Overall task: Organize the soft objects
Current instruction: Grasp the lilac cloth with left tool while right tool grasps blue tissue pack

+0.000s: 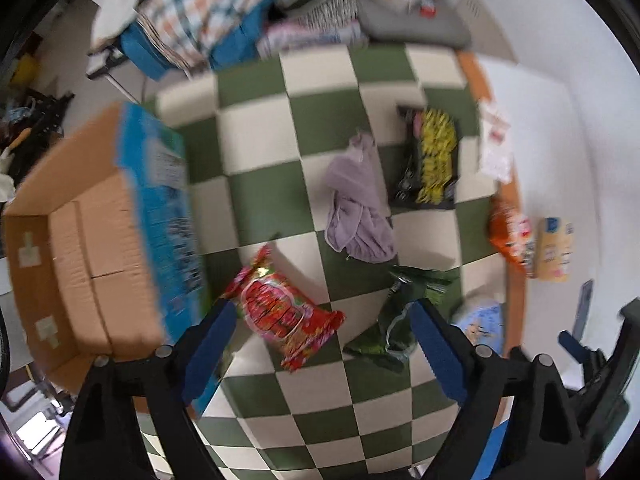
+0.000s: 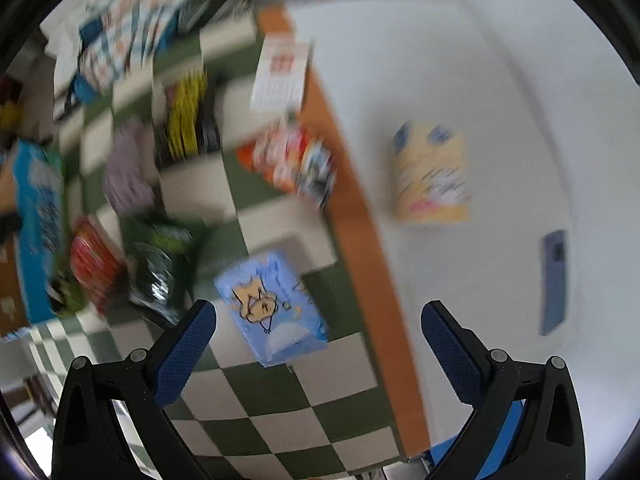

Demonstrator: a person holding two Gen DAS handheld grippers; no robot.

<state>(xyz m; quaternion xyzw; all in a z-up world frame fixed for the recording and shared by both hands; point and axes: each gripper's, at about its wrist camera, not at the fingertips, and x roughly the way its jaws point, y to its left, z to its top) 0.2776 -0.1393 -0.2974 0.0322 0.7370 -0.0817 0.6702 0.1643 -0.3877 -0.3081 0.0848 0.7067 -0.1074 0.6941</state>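
Soft items lie on a green-and-cream checkered mat (image 1: 264, 200). In the left wrist view a red snack bag (image 1: 282, 314) and a green bag (image 1: 400, 316) lie just ahead of my open, empty left gripper (image 1: 322, 316), which hovers above them. A purple cloth (image 1: 356, 204) and a black-and-yellow pack (image 1: 434, 160) lie farther off. In the right wrist view a light blue tissue pack (image 2: 272, 308) lies just ahead of my open, empty right gripper (image 2: 318, 316). An orange snack bag (image 2: 292, 164) lies at the mat's edge.
An open cardboard box (image 1: 80, 248) with a blue printed side stands left of the mat. A yellow pack (image 2: 430, 174) and a blue phone (image 2: 554, 280) lie on the white surface to the right. A white packet (image 2: 280, 76) and piled fabrics (image 1: 200, 12) sit at the far end.
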